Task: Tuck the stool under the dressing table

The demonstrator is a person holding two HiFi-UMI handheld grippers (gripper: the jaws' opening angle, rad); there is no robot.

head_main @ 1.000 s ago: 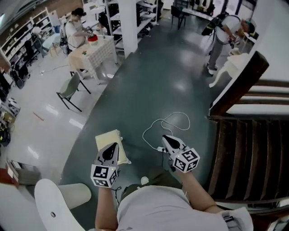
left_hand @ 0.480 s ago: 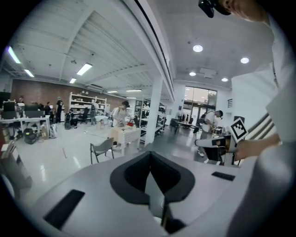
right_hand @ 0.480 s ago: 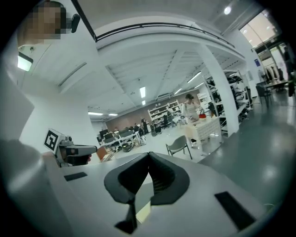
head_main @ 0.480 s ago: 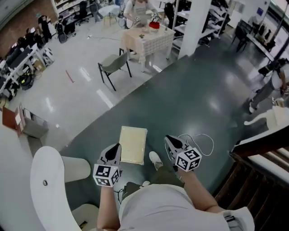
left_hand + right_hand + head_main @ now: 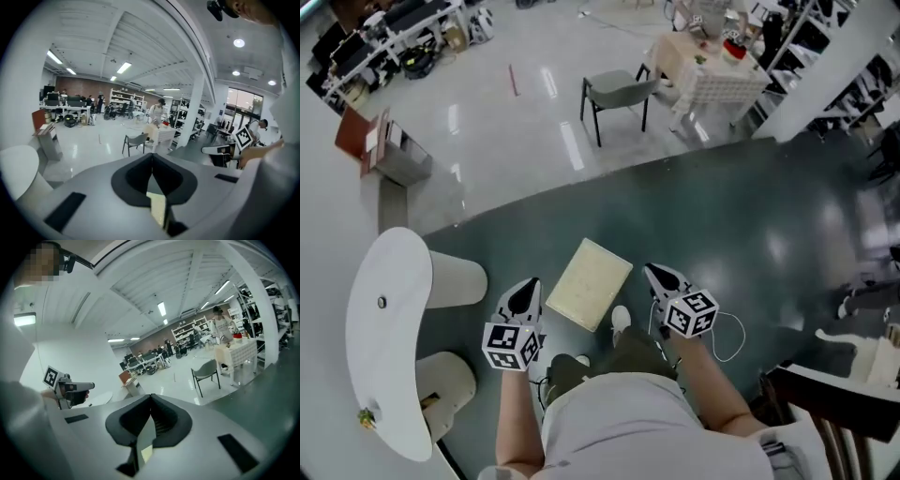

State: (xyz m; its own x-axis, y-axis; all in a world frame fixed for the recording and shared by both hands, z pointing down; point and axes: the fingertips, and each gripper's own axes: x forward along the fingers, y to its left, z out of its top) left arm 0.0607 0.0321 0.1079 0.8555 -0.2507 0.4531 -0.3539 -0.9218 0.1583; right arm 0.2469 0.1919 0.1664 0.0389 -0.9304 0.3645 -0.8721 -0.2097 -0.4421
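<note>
On the dark green floor (image 5: 722,216) one cream square-topped stool (image 5: 591,283) sits between your left gripper (image 5: 525,286) and right gripper (image 5: 654,273) (both pinched together, empty), apart from the one white curved dressing table (image 5: 394,356).

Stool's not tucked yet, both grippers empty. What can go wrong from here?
1. The left gripper and right gripper are shut and off the stool. Unless they open first, they will likely just shove it.
2. The stool sits askew to the dressing table. Pushed as is, a corner may hit a pedestal.
3. A white cable lies on the floor beside the person and may snag a foot.
</note>
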